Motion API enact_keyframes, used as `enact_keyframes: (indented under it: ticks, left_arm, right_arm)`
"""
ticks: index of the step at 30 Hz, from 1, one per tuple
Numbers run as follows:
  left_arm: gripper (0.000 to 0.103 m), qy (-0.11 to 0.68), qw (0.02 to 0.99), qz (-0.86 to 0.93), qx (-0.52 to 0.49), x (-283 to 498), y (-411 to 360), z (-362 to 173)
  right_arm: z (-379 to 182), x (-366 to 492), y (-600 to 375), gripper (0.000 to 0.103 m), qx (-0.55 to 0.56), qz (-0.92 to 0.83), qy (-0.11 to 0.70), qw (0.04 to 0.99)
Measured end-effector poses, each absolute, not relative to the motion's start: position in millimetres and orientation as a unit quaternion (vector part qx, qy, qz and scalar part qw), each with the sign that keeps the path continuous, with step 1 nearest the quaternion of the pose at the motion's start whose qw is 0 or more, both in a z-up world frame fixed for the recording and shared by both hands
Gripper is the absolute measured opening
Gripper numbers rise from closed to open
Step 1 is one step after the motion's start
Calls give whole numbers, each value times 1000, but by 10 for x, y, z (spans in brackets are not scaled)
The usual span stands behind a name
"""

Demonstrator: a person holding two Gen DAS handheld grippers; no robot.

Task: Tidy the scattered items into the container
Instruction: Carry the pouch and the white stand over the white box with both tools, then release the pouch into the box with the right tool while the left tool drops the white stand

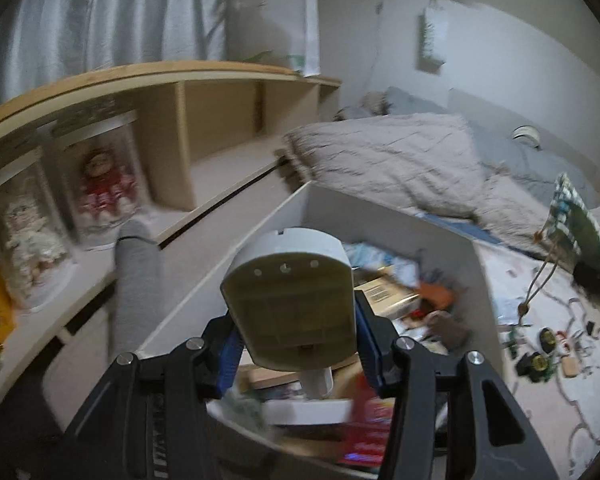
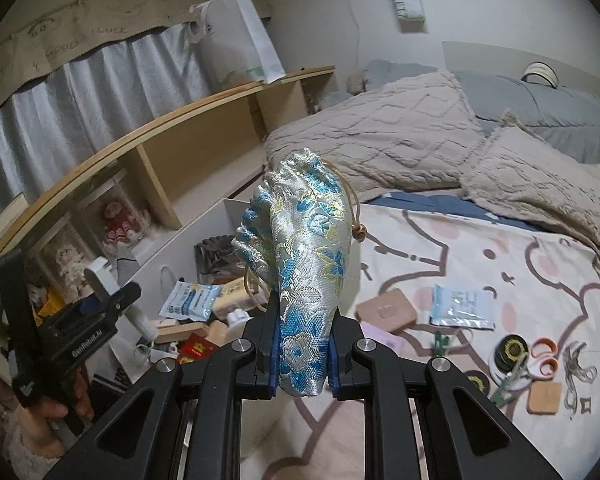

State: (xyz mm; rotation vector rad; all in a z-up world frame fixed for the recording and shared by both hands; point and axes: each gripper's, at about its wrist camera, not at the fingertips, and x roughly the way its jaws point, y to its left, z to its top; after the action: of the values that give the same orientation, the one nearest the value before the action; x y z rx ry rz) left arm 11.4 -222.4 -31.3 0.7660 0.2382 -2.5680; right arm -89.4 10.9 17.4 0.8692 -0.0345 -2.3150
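A: Above the white container [image 1: 388, 224], item one: a beige-and-white plastic device [image 1: 296, 300] is sitting clamped between the blue pads of the left gripper [image 1: 300, 350], jaws pinching its sides.

B: Item two, right of the container: a blue-and-silver brocade pouch [image 2: 300, 276] is standing upright in the right gripper [image 2: 303, 354], jaws pressing on its lower end, its cord and wooden bead [image 2: 360, 234] hanging at its right side.

A: Inside the container, packets, boxes and a red carton are lying heaped.

B: Right of the container, on the patterned blanket [image 2: 520, 264], things are waiting: a tan case [image 2: 386, 310], a silver sachet [image 2: 462, 306], orange-handled scissors [image 2: 540, 360], a cork square [image 2: 544, 398].

A: Behind the container, a wooden shelf [image 1: 204, 80] is holding dolls in clear cases.
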Motion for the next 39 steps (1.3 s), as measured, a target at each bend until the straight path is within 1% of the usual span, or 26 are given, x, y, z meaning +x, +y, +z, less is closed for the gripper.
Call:
enact_keyframes:
  ticks: [5,11,16,20,24,28,31,32,34,35,36,37,38,39]
  left_arm:
    - [49,70,242,-920,301,125,-2318,-410]
    - [49,60,226,-915,329,11,-2245,-544]
    - [49,41,209,-916,341,-79,-2141,-578]
    - [49,41,210,-912,349,-112,-2146,-621]
    - [49,68,190,-915,349,-118,-2151,-622]
    - [49,93,169,-918,347,-144,-2135,-628]
    - [50,110,151,-922,339,-160,-2115,-635]
    - [50,114,147,-923,337,-169,-2111,-637]
    - [54,125,139,-925,331,-182,-2110,-636]
    - [61,131,135,-926,329,-187,-2112,-634]
    - [65,136,131,-926,327,-193,-2109,-632]
    - [66,139,129,-927,324,-194,-2102,-626]
    - [68,140,128,-928,321,-194,-2094,-618]
    - [69,139,127,-929,319,-193,-2087,-610]
  right_arm:
    - [161,-978,-165,19,337,-883,-2,326]
    - [96,-1163,-495,19,359,-877,6,319]
    - [-62,-1319,-754,19,386,-869,20,311]
    - [-241,-1490,-913,19,417,-859,31,294]
    - [-421,-1641,-1032,19,453,-845,37,281]
    - [-500,-1724,-1120,19,460,-845,50,267]
    - [-559,-1811,-1167,19,470,-837,48,276]
    - [-570,-1830,-1183,19,470,-837,50,275]
    - [-587,-1858,-1197,19,469,-841,56,265]
    - [-592,-1870,-1191,20,469,-840,54,266]
    - [-596,-1880,-1182,21,471,-839,51,269]
    - [-598,-1887,-1168,33,472,-838,48,269]
    - [-595,-1888,-1143,61,470,-840,46,268]
    - [-578,-1875,-1122,72,461,-844,44,269]
